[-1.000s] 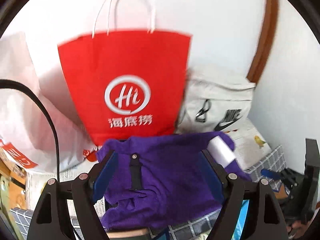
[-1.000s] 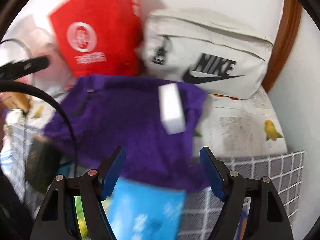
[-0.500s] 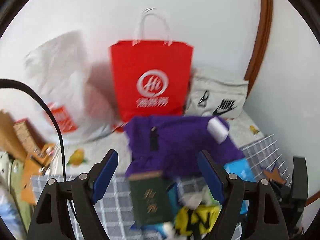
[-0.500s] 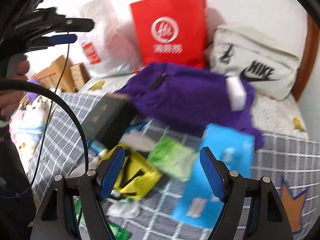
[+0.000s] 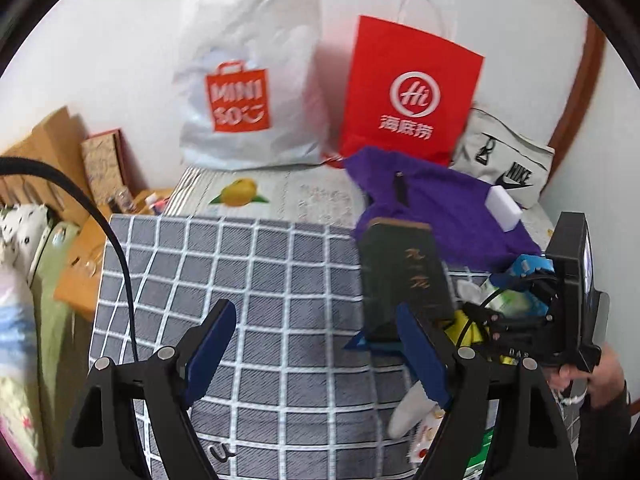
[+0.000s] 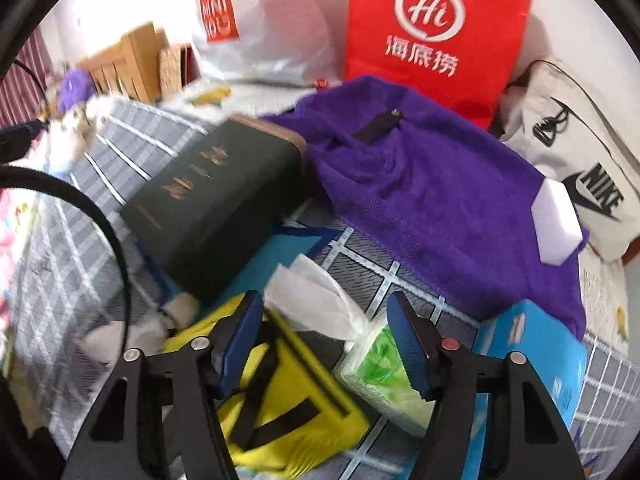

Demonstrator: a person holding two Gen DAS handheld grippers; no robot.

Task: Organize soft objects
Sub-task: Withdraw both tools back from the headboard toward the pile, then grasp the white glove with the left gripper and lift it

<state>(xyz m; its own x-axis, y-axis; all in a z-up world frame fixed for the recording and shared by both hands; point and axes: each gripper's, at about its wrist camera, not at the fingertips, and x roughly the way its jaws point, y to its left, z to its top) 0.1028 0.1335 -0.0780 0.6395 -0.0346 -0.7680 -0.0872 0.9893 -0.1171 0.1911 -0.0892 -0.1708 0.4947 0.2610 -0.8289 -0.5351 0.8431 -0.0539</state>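
A purple towel (image 6: 432, 184) lies spread at the back of the grey checked bedspread (image 5: 256, 280), with a white sponge block (image 6: 556, 224) on its right end; both also show in the left wrist view, the towel (image 5: 448, 208) and the sponge (image 5: 503, 207). My right gripper (image 6: 326, 340) is open, low over a green tissue pack (image 6: 376, 364) with a white tissue sticking up and a yellow pouch (image 6: 280, 396). My left gripper (image 5: 316, 352) is open and empty above the bare bedspread, left of the pile.
A dark green box (image 6: 216, 204) lies tilted on the pile, a blue box (image 6: 536, 356) at right. A red paper bag (image 5: 408, 92), a white Miniso bag (image 5: 248, 80) and a Nike bag (image 5: 508, 160) stand against the wall. Cardboard clutter (image 5: 72, 216) lies left.
Both grippers pulled back from the purple towel and stay open. The left swung left over the bedspread; the right dropped toward the tissue pack and yellow pouch.
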